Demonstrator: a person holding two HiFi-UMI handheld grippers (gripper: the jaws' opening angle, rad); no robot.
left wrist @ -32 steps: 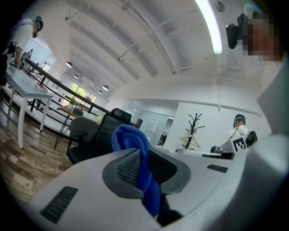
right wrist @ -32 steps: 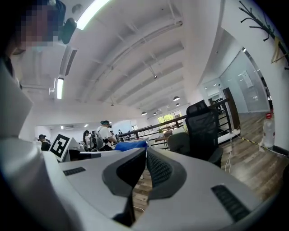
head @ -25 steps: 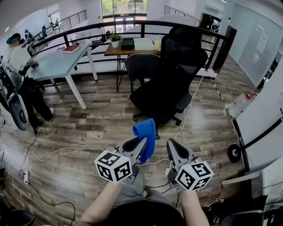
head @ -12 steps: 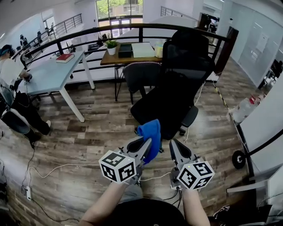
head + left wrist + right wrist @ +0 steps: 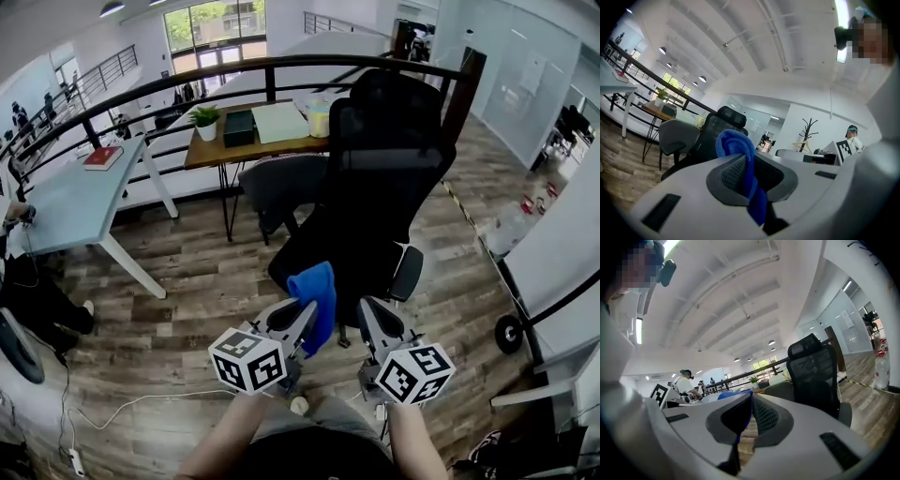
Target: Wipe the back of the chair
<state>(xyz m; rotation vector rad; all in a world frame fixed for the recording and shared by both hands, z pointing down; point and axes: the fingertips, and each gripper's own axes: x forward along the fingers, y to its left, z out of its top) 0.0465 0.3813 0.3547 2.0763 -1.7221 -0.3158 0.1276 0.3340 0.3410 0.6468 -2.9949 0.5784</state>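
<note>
The black mesh office chair [image 5: 389,169] stands straight ahead, its tall back and headrest turned toward me. It also shows in the left gripper view as the chair [image 5: 717,129] and in the right gripper view as the chair [image 5: 816,377]. My left gripper [image 5: 302,317] is shut on a blue cloth [image 5: 315,289], which sticks up from the jaws just short of the chair's seat; the cloth [image 5: 742,161] is pinched between the pads. My right gripper [image 5: 368,317] hangs beside it, shut and holding nothing, with its jaws together.
Behind the chair are a grey chair [image 5: 277,184] and a wooden desk [image 5: 246,142] with a plant [image 5: 205,118]. A white table [image 5: 66,202] stands at the left, a black railing [image 5: 234,70] runs across the back. A cable [image 5: 122,403] lies on the floor.
The black chair has come closer and fills more of the head view. Both grippers keep their places in front of me, the left still holding the cloth.
</note>
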